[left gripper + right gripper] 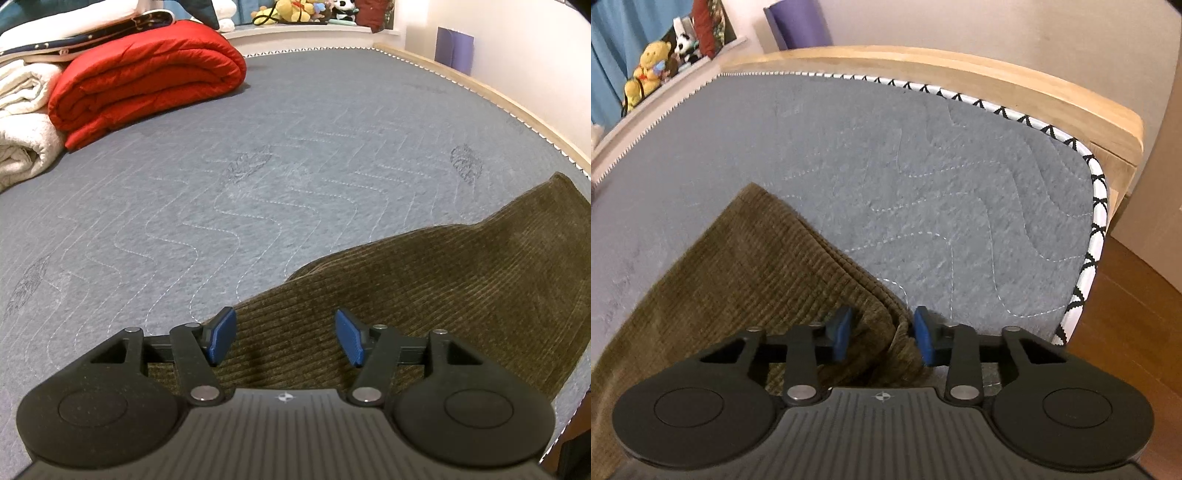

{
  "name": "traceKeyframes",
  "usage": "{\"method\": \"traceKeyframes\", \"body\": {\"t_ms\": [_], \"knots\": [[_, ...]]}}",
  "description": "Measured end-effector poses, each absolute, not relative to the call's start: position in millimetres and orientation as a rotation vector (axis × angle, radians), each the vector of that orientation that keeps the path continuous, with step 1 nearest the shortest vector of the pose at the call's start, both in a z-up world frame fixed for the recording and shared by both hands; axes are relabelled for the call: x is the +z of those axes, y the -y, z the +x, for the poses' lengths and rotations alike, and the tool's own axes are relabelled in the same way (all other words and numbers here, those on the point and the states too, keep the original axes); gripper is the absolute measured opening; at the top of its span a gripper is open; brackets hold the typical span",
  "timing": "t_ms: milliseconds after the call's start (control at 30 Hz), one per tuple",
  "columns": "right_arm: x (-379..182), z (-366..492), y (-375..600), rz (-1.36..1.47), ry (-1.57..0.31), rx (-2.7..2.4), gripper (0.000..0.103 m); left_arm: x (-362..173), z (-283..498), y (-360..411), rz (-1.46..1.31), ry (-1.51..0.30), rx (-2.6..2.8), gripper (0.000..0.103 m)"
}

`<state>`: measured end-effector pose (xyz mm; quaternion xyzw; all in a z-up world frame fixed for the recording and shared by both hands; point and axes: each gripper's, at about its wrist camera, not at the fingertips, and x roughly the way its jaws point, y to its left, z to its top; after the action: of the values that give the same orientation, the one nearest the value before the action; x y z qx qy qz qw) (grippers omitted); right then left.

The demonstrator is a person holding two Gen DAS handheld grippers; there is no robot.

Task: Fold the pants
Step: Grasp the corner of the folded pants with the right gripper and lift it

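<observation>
The olive corduroy pants (424, 295) lie flat on the grey quilted mattress (258, 166), running from 6 toward 3 o'clock in the left wrist view. The left gripper (284, 338) hangs over the cloth with its blue pads wide apart, gripping nothing. In the right wrist view, the right gripper (882, 336) has its pads drawn narrow around the bunched edge of the pants (757, 266). A red quilt (147, 81) sits at 11 o'clock, the wooden bed frame (960, 70) at 12.
</observation>
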<state>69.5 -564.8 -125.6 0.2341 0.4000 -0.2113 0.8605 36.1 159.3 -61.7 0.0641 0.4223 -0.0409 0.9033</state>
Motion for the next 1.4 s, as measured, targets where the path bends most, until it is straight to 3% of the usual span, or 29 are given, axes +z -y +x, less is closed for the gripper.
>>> {"method": "traceKeyframes", "body": {"t_ms": [33, 367, 467, 533, 600, 900, 1033, 1267, 1300, 1333, 1400], "knots": [[-122.6, 67.6, 565.6, 0.507, -0.82, -0.438, 0.015, -61.3, 36.1, -159.7, 0.131, -0.872, -0.084, 0.065], [-78.3, 62.7, 544.5, 0.529, -0.667, -0.36, 0.014, -64.1, 34.9, -161.9, 0.139, -0.881, -0.076, 0.065], [-85.2, 62.6, 560.1, 0.605, -0.68, -0.403, 0.026, -62.3, 34.9, -165.5, 0.126, -0.877, -0.068, 0.067], [-89.3, 62.1, 566.9, 0.605, -0.697, -0.452, 0.068, -62.0, 35.2, -165.9, 0.121, -0.877, -0.068, 0.067], [-94.7, 61.5, 571.1, 0.599, -0.709, -0.489, 0.072, -62.5, 35.7, -164.2, 0.126, -0.879, -0.073, 0.067], [-135.6, 64.1, 585.3, 0.671, -0.867, -0.494, 0.074, -64.0, 35.3, -155.1, 0.146, -0.881, -0.09, 0.069], [-132.6, 69.4, 568.1, 0.565, -0.878, -0.453, 0.046, -64.6, 35.3, -156.3, 0.145, -0.882, -0.087, 0.069], [-104.7, 58.4, 564.2, 0.615, -0.781, -0.432, 0.026, -65.3, 35.2, -156.7, 0.145, -0.881, -0.084, 0.07], [-95.0, 57.9, 557.5, 0.601, -0.753, -0.419, 0.021, -65.4, 35.0, -156.9, 0.145, -0.882, -0.083, 0.07], [-85.4, 56.3, 550.7, 0.595, -0.719, -0.397, 0.008, -65.9, 35.1, -157.2, 0.145, -0.882, -0.081, 0.07], [-64.1, 54.1, 533.7, 0.608, -0.64, -0.311, 0.007, -66.3, 34.9, -158.0, 0.147, -0.884, -0.079, 0.07]]}}
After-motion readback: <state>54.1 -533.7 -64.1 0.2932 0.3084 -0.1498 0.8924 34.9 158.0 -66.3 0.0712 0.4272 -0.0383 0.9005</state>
